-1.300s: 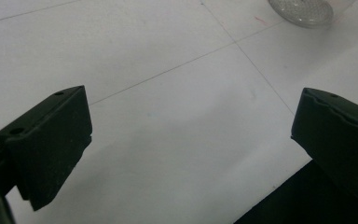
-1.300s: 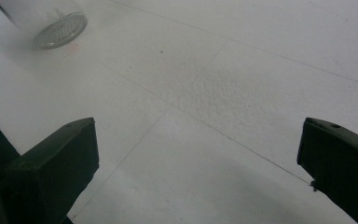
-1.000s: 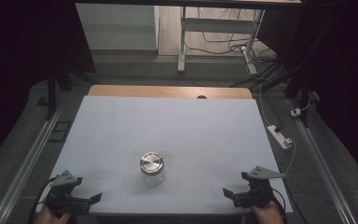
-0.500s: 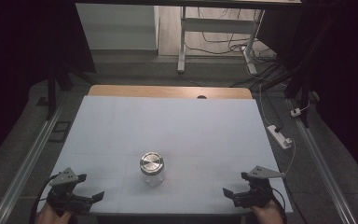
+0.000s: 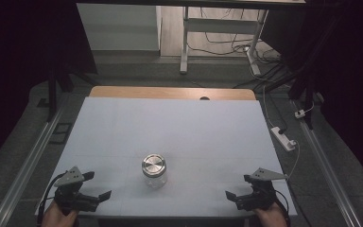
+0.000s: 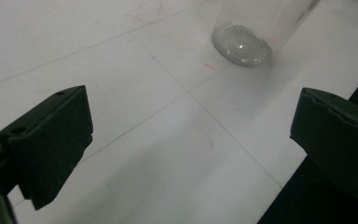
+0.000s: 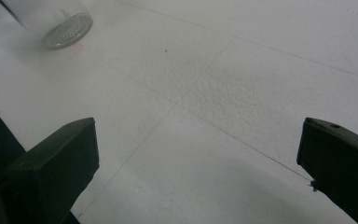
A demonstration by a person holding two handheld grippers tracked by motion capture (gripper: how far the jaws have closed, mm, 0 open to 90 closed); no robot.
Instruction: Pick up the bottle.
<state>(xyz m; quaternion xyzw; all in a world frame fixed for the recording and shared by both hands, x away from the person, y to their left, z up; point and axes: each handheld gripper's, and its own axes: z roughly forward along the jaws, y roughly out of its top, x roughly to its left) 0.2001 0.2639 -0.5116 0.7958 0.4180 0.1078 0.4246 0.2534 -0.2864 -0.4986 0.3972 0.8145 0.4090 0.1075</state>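
A clear glass jar with a silver metal lid stands upright near the front middle of the white table. My left gripper rests at the front left corner, open, nothing between its jaws; the jar's base lies ahead of it, to the right. At the front right corner my right gripper is open and holds nothing, and the jar's base sits ahead of it at the upper left. Both grippers are well apart from the jar.
The table's wooden far edge has a small dark hole. A white power strip with cable lies off the right side. Metal rails run along both sides. A desk frame and cables stand beyond.
My left gripper has shifted slightly to the right along the front edge. The jar and the right gripper have stayed put.
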